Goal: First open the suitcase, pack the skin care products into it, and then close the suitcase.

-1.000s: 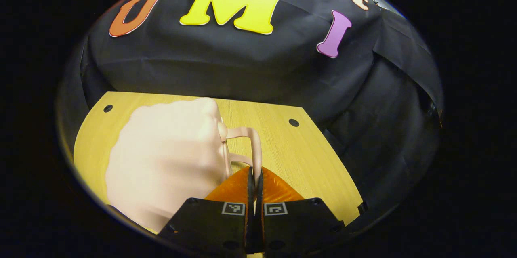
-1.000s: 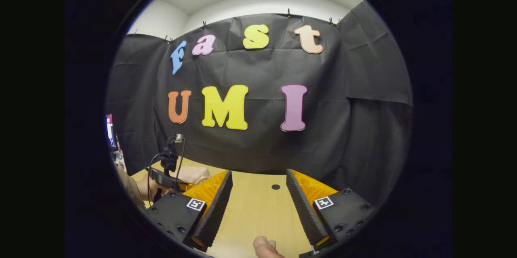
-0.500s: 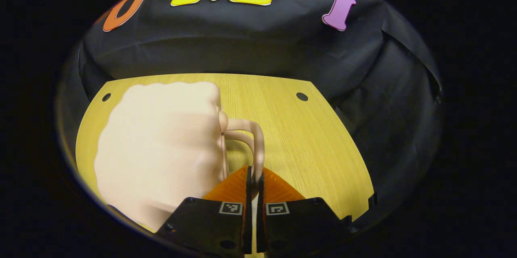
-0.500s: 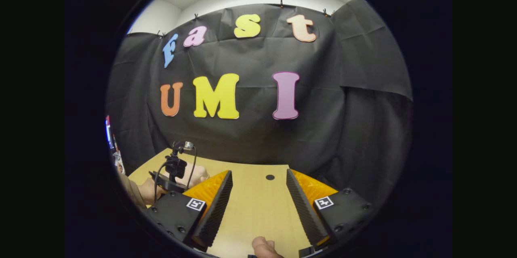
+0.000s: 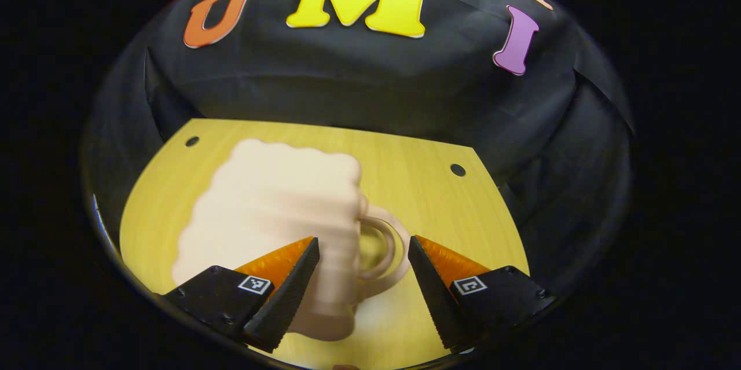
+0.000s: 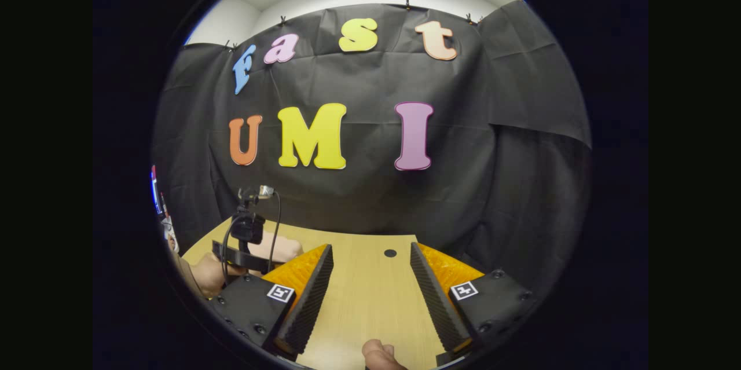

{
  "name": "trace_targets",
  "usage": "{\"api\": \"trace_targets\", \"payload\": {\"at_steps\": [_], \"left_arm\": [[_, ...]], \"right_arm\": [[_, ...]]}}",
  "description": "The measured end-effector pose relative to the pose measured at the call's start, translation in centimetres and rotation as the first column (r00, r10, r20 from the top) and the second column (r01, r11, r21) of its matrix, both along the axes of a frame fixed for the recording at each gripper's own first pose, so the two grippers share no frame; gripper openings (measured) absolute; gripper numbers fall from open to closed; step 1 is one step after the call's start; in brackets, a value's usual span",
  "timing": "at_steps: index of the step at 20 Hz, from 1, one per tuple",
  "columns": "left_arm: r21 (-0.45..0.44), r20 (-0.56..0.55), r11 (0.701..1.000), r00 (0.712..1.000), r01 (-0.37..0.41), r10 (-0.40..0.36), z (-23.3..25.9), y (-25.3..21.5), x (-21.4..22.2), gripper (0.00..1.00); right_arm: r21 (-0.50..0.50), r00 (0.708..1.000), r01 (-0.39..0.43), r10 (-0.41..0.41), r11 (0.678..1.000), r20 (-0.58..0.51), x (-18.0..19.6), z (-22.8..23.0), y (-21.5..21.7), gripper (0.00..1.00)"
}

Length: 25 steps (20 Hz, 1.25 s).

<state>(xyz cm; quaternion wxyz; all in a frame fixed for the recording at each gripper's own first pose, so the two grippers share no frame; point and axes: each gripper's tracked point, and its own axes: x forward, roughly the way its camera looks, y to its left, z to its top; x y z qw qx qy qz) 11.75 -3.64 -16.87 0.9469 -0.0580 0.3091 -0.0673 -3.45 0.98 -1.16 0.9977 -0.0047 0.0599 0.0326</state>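
Observation:
A pale pink ribbed suitcase (image 5: 278, 202) lies on the wooden table (image 5: 446, 213), blurred, its lid down. Its loop handle (image 5: 386, 254) sticks out to the right, between the fingers of my left gripper (image 5: 363, 241), which is open and touches nothing. In the right gripper view, my right gripper (image 6: 371, 246) stands open above the bare table (image 6: 370, 300), with nothing between its fingers. Far off to its left I see the left gripper (image 6: 243, 245) held by a hand (image 6: 205, 274), with a bit of the pink suitcase (image 6: 285, 248) behind it.
The table has round holes near its back edge (image 5: 458, 169) (image 6: 390, 253). A thumb (image 6: 379, 355) shows at the bottom of the right gripper view. Black cloth walls close the booth behind and to the right.
My left gripper was shut on the suitcase handle and has now opened, letting it go. The suitcase looks blurred from motion. The right gripper has hardly moved.

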Motion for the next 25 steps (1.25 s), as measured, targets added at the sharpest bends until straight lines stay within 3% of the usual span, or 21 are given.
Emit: {"api": "trace_targets", "payload": {"at_steps": [4, 6, 10, 18, 25], "left_arm": [[0.067, 0.218, 0.996, 0.975, -0.064, 0.048, 8.8, 5.1, -1.0, 1.0], [0.108, 0.338, 0.988, 0.939, -0.109, 0.066, 13.4, 7.6, -2.6, 0.98], [0.116, 0.503, 0.985, 0.863, -0.126, 0.051, 19.4, 9.9, -5.8, 0.98], [0.1, 0.596, 0.99, 0.803, -0.102, 0.023, 22.2, 10.2, -10.0, 0.98], [0.074, 0.591, 0.995, 0.806, -0.073, 0.015, 22.0, 10.2, -9.0, 0.98]], "right_arm": [[-0.004, 1.0, 0.011, -0.011, 1.0, 0.015, 0.7, 1.1, 2.3, 0.79], [-0.013, 0.999, 0.025, -0.025, 1.0, 0.032, 1.2, 2.0, 3.3, 0.79], [-0.012, 0.997, 0.023, -0.022, 1.0, 0.069, 1.8, 3.6, 6.1, 0.79], [-0.049, 0.994, 0.027, -0.022, 0.998, 0.108, 2.8, 4.8, 11.5, 0.79], [-0.089, 0.991, 0.003, 0.009, 0.996, 0.133, 3.5, 5.5, 15.1, 0.79]]}}
